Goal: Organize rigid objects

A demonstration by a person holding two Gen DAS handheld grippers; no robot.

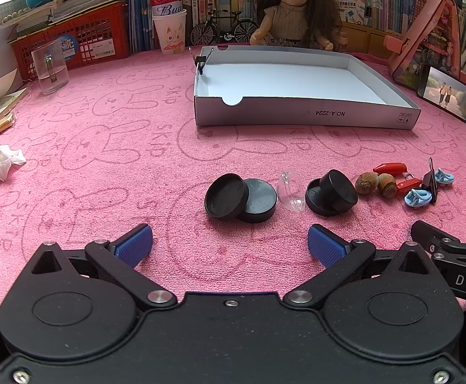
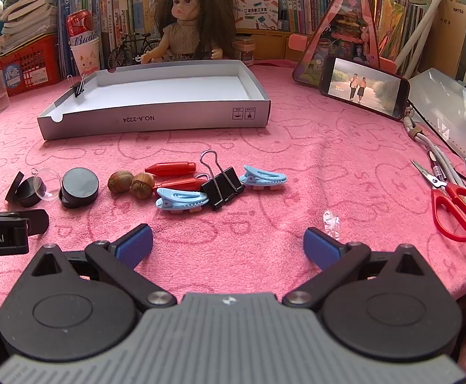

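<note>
We hold our left gripper (image 1: 229,243) low over the pink cloth (image 1: 105,160), its blue fingers wide apart with nothing between them. Our right gripper (image 2: 228,243) is wide open too and holds nothing. A row of small things lies across the cloth from left to right. Two black round lids (image 1: 241,200) lean on each other, then a clear cap (image 1: 291,191), then two more black lids (image 1: 330,196). Next come two brown nuts (image 2: 132,184), touching. The two red clips (image 2: 171,168) lie long-ways left to right. The black clip (image 2: 222,187) points its wire handles up and away from us. A blue clip (image 2: 181,200) sits on each side of it. The white box (image 2: 156,121) sits behind them, near the doll (image 2: 186,19).
</note>
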